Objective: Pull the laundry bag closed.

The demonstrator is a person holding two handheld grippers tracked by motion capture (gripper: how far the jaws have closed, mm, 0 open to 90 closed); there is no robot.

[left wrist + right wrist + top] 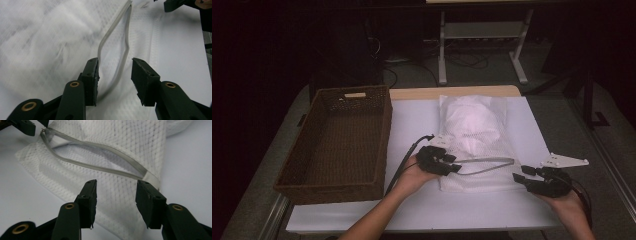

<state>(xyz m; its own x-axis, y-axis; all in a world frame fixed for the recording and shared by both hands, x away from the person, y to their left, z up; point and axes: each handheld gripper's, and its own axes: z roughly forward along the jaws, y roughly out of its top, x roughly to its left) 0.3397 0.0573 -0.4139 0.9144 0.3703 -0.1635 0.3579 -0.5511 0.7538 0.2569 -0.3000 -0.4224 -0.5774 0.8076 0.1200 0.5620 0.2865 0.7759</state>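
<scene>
**Open mesh bag on the worktop, both claws parted**

A white mesh laundry bag lies flat on the white worktop, right of centre, its long side running from near to far. The fabric is a fine net of small diamond holes, soft and slightly crumpled, with a paler bundle showing through it at the far end. Along the bag's near end runs a grey zipper, a smooth flat band. Its two sides bow apart into a long leaf-shaped gap, and white lining shows inside the gap in the right gripper view.

The left claw sits at the left end of that zipper, held in the person's left hand. Its two black jaws stand apart; in the left gripper view the grey band curves up between them, with one edge close by the left pad, and whether it touches cannot be told. Nothing is clamped.

The right claw rests off the bag's near right corner, over bare worktop, in the right hand. Its jaws also stand apart, and the mesh lies beyond and below the pads without being pinched. The jaws are matt black, blocky, with brass-coloured rivets at the joints.

To the left stands a dark brown woven basket, rectangular, with sloping sides and a slot handle in the far wall. It sits just beside the bag but apart from it.
</scene>
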